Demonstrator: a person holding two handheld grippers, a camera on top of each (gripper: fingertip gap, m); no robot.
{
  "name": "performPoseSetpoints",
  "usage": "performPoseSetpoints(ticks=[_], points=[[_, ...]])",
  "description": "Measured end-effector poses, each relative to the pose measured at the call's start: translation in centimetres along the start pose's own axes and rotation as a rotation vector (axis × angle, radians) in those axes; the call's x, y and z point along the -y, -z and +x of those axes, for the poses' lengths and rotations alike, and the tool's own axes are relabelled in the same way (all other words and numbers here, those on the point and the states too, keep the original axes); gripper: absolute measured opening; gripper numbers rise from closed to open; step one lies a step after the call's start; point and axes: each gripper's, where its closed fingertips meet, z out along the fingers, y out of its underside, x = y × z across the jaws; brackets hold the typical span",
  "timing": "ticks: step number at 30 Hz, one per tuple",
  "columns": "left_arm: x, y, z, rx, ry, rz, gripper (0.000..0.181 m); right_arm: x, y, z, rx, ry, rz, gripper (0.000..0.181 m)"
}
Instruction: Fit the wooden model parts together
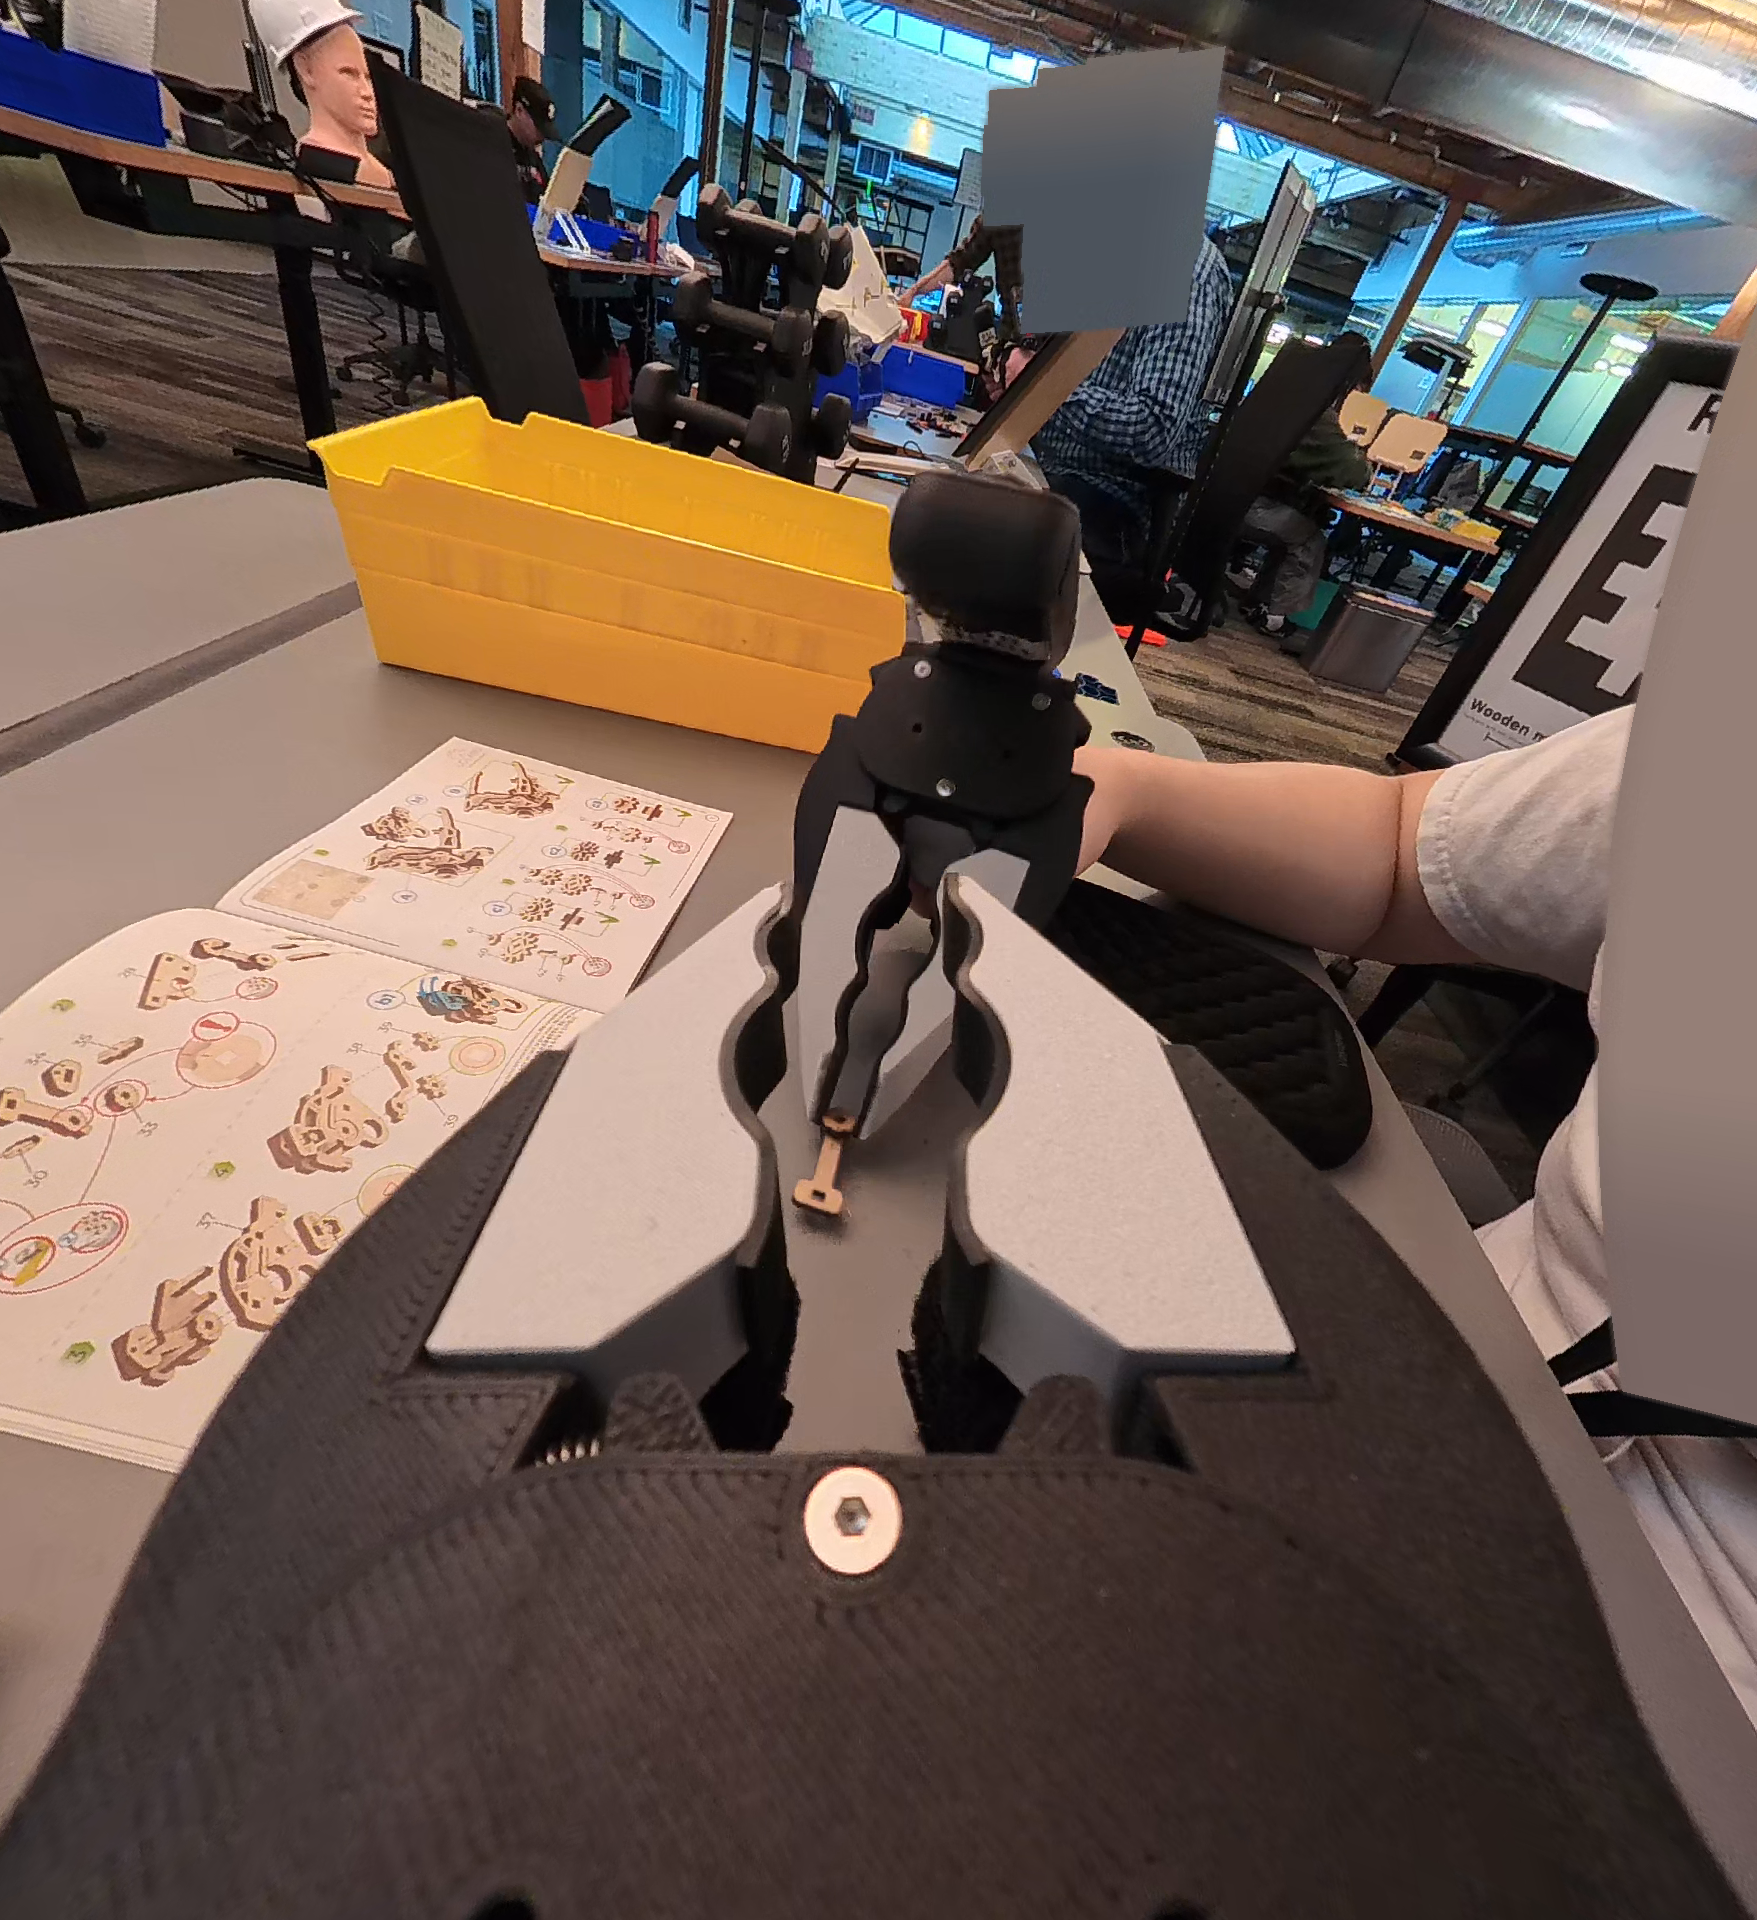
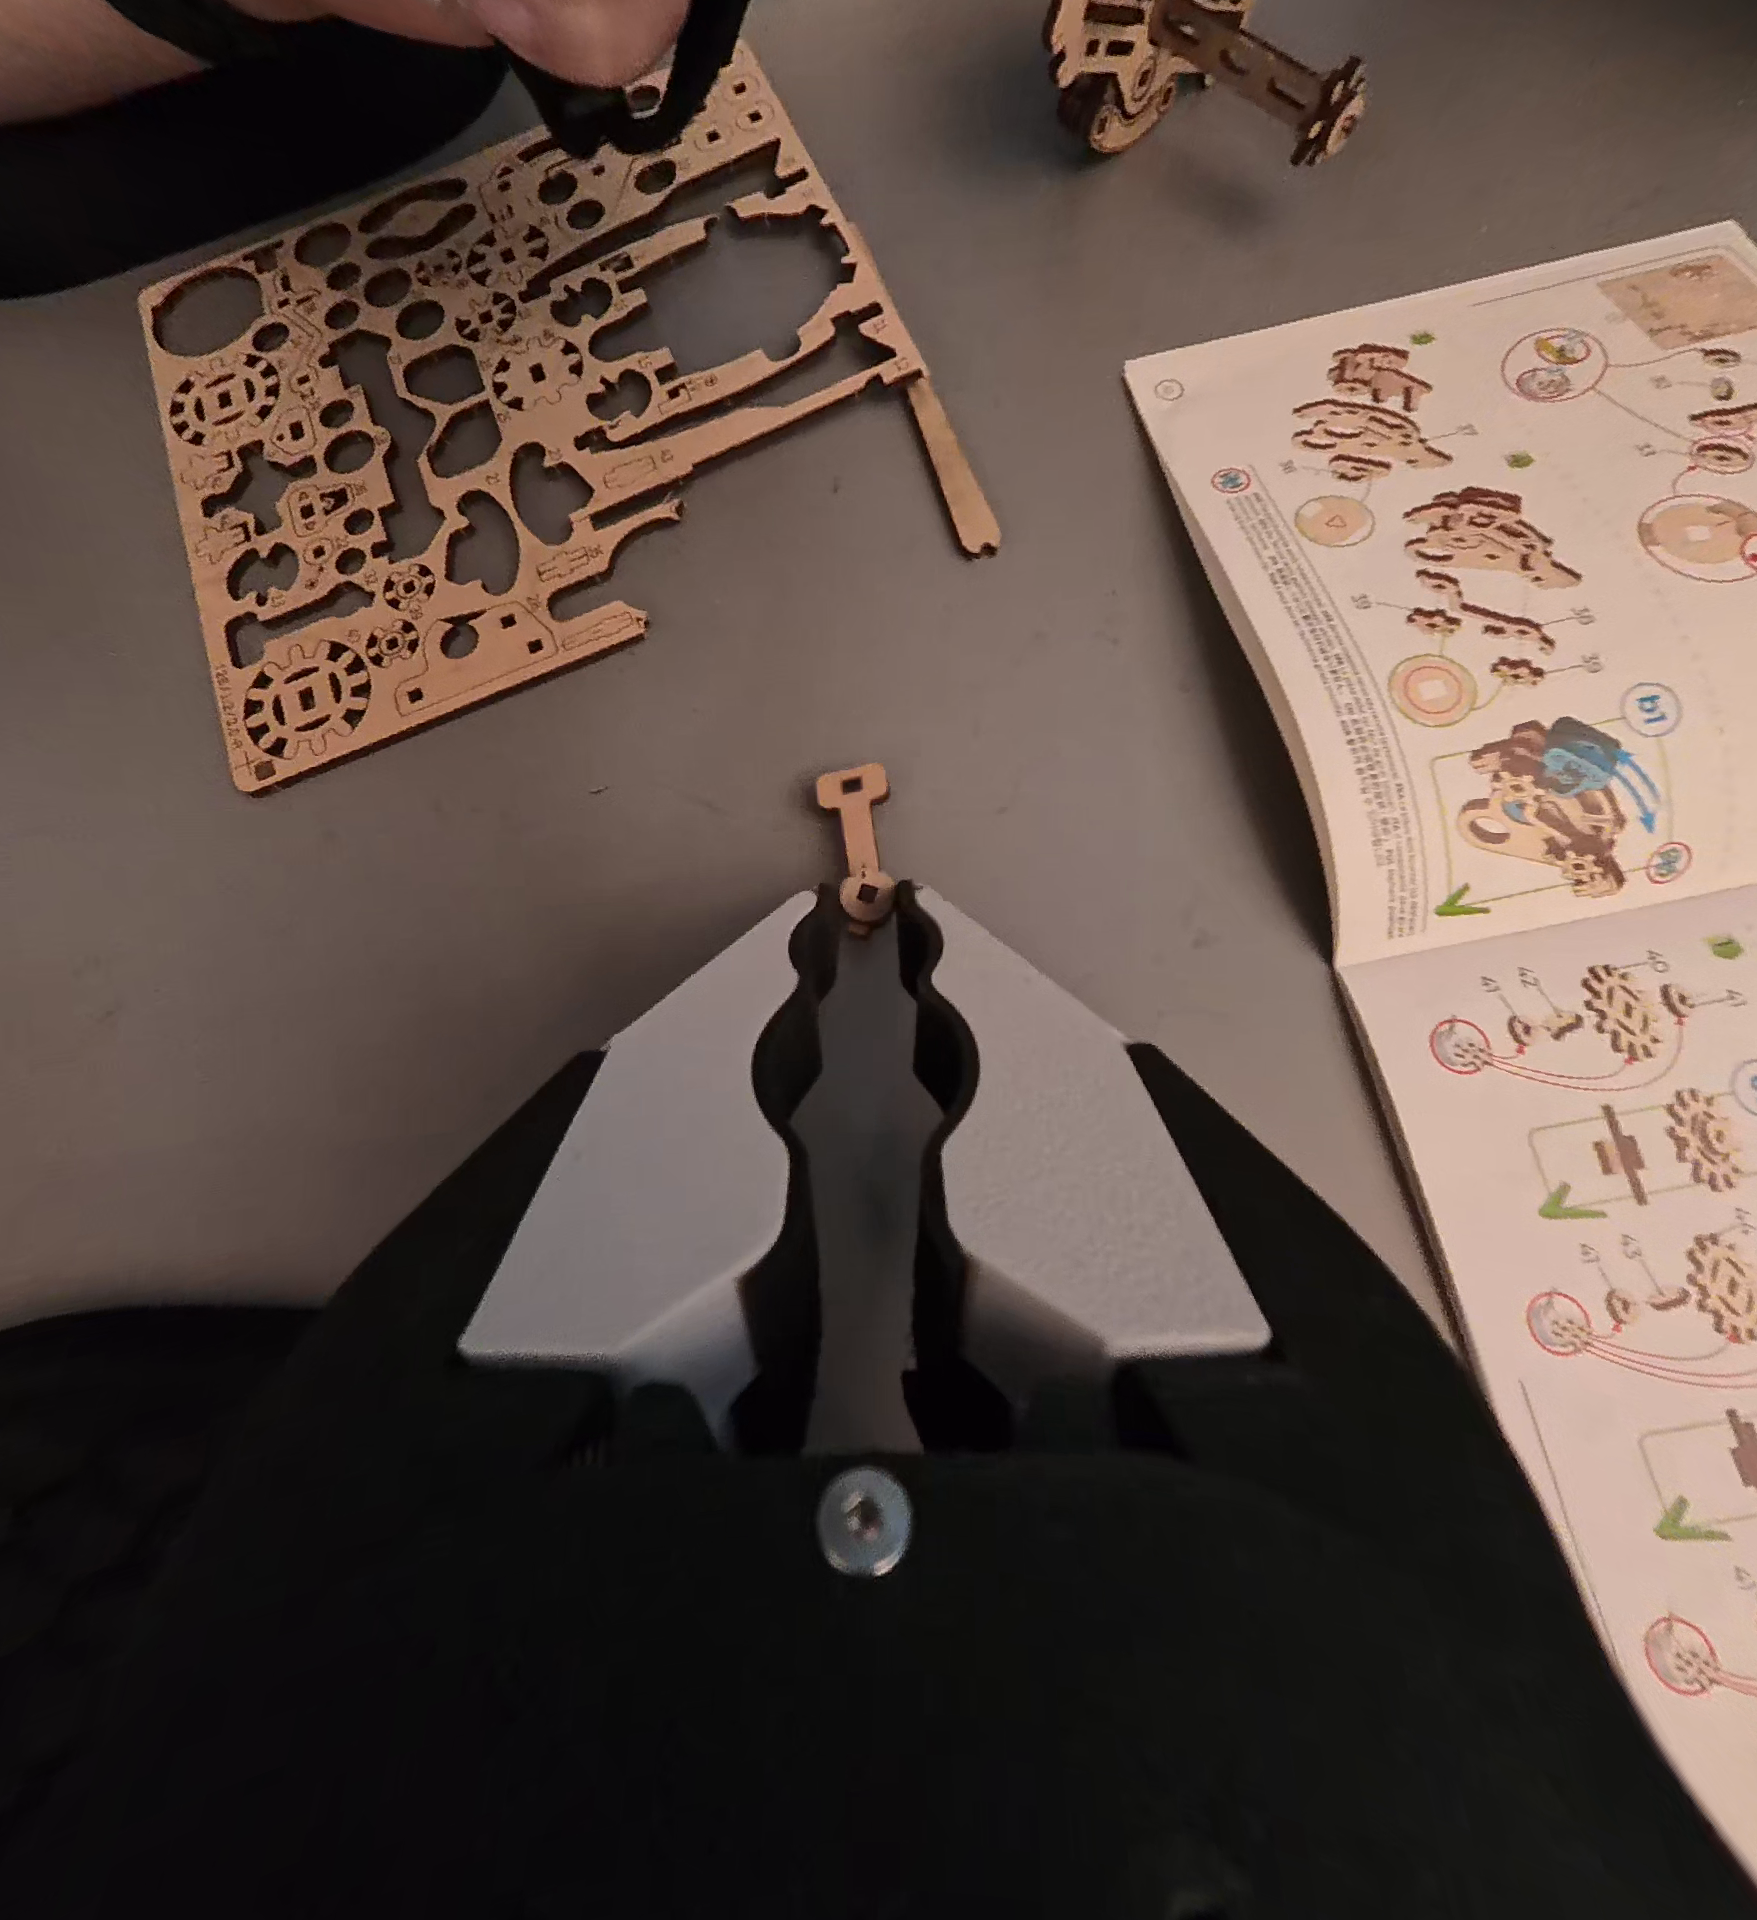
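My right gripper [image 2: 863, 902] is shut on one end of a small wooden link piece [image 2: 853, 821] with square holes at both ends. In the left wrist view that gripper [image 1: 843, 1117] points down at the grey table [image 1: 126, 644], with the link piece [image 1: 824, 1169] sticking out just above the surface. My left gripper [image 1: 863, 914] is open and empty, its fingers framing the right gripper from in front. A punched-out wooden parts sheet [image 2: 500, 447] lies flat beyond the right gripper. A partly built wooden model [image 2: 1196, 73] stands at the far edge.
An open instruction booklet [image 2: 1539, 831] lies right of the right gripper, and shows left in the left wrist view [image 1: 230, 1091]. A yellow bin [image 1: 625, 582] stands at the table's back. A hand [image 2: 562, 31] with black gear is over the sheet's far edge. The gap from one gripper's tips to the other's is roughly 12 cm.
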Motion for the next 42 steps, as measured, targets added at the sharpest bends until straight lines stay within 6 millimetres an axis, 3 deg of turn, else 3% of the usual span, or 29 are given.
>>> performPoseSetpoints(ticks=[3,17,25,27,28,30,34,38,42], points=[[0.0,0.0,0.0,-0.003,0.001,0.0,0.025,0.4,0.1,-0.3,0.024,-0.028,0.018,0.018],[-0.3,-0.3,0.2,-0.004,-0.01,-0.019,0.024,0.0,-0.1,0.2,0.046,-0.101,0.019,0.009],[-0.5,-0.4,0.1,0.005,-0.026,-0.033,0.024,0.3,-0.1,0.2,-0.111,0.115,-0.056,0.008],[-0.5,-0.4,0.1,0.006,-0.025,-0.033,0.024,1.5,0.7,-0.1,-0.155,0.184,-0.027,0.007],[-0.5,-0.4,0.1,0.005,-0.024,-0.032,0.024,1.8,0.7,-0.6,-0.134,0.183,-0.008,0.0],[-0.6,-0.4,0.1,0.001,-0.018,-0.032,0.024,-0.5,-0.5,0.0,-0.133,0.165,-0.117,0.0],[-0.4,-0.4,0.3,-0.002,-0.024,-0.029,0.025,0.9,0.5,-0.7,-0.049,0.059,-0.035,0.0],[1.3,1.0,-1.0,0.067,-0.048,0.039,0.024,0.7,1.0,0.7,-0.104,0.046,-0.001,0.0],[6.1,5.1,-2.9,0.171,-0.016,0.271,0.025,0.3,0.9,1.7,-0.117,0.017,0.01,0.001]])
